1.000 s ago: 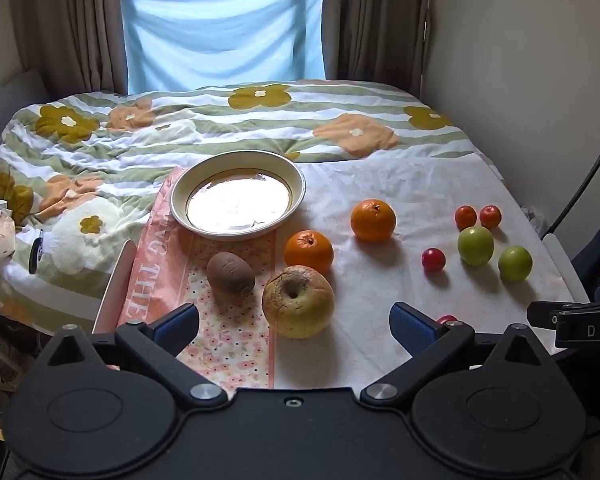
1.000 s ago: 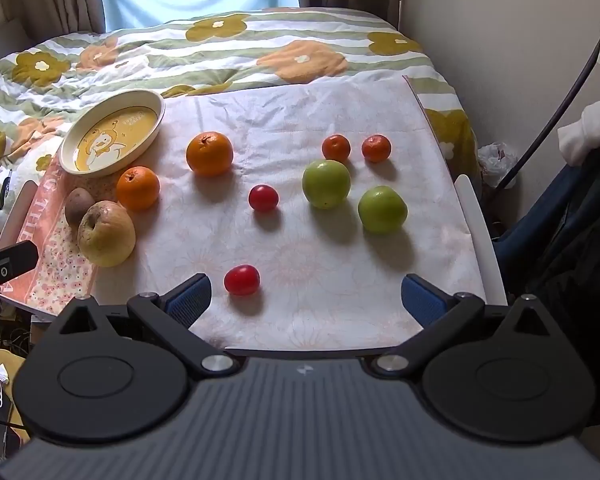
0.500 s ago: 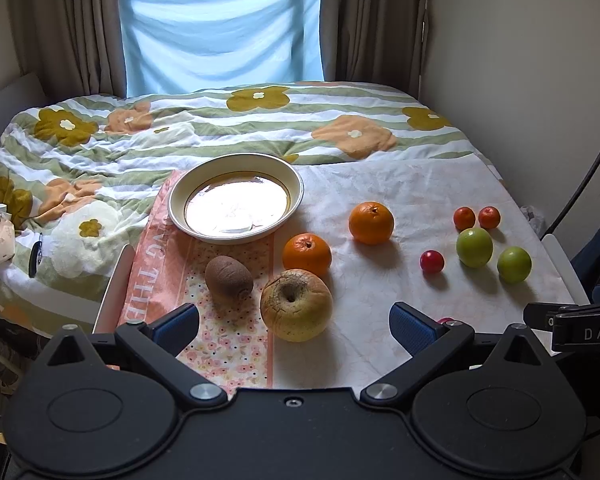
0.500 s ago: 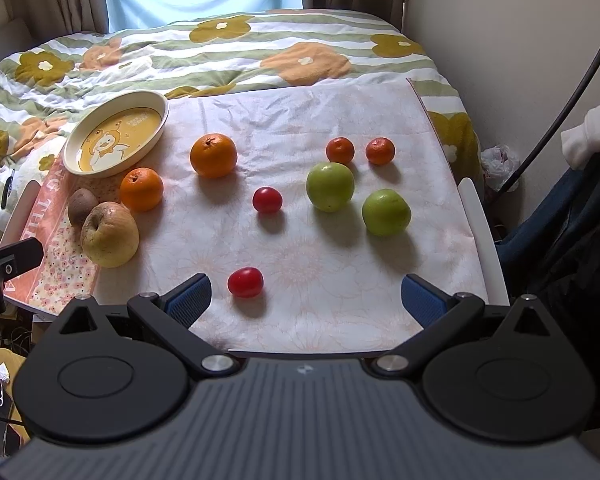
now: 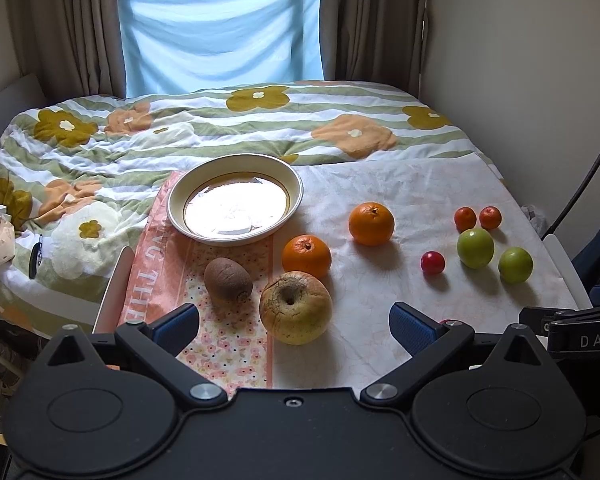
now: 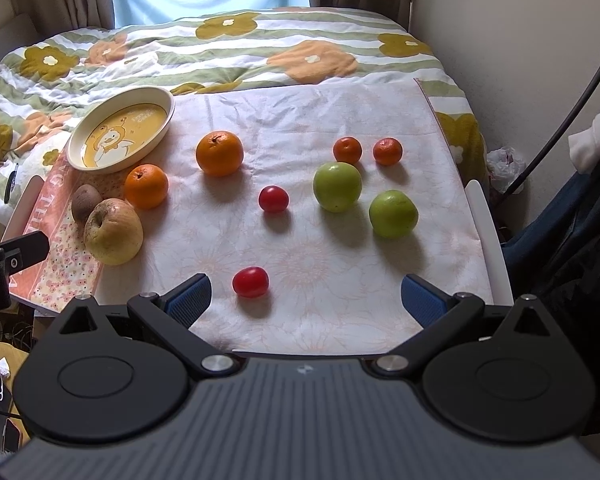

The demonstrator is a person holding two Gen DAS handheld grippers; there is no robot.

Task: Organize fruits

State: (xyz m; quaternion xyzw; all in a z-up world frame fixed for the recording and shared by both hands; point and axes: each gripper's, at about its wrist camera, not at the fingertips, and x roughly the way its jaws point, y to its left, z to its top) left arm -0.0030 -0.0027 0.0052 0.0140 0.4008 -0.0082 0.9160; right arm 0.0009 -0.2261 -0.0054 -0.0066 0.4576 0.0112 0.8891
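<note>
Orange, green, red and brown fruit lies loose on the pale cloth [image 6: 340,92] I'm working over. Wrinkled yellow apple [image 5: 295,307] sits nearest my left gripper [image 5: 294,322], skin cracked around the stem pit, with the fuzzy brown kiwi [image 5: 227,279] just beside it on the pink floral runner [image 5: 228,344]. Two oranges: one [image 5: 306,255] right behind the apple, the other [image 5: 371,223] farther out on the cloth. Two green apples [image 6: 337,186] [image 6: 393,213] are near each other, smooth and glossy, and two small tangerines [image 6: 347,149] [image 6: 387,151] sit just behind them. One cherry tomato [image 6: 273,198] is mid-cloth, another [image 6: 251,281] close to my right gripper [image 6: 306,295]. Cream plate [image 6: 162,132] with a yellow cartoon duck print holds no fruit, far left corner, partly on the runner. Both of my grippers hang above the near edge, blue pads spread wide, holding nothing. Flowered quilt [image 5: 220,128] lies under everything; blue curtain [image 5: 220,36] hangs behind.
</note>
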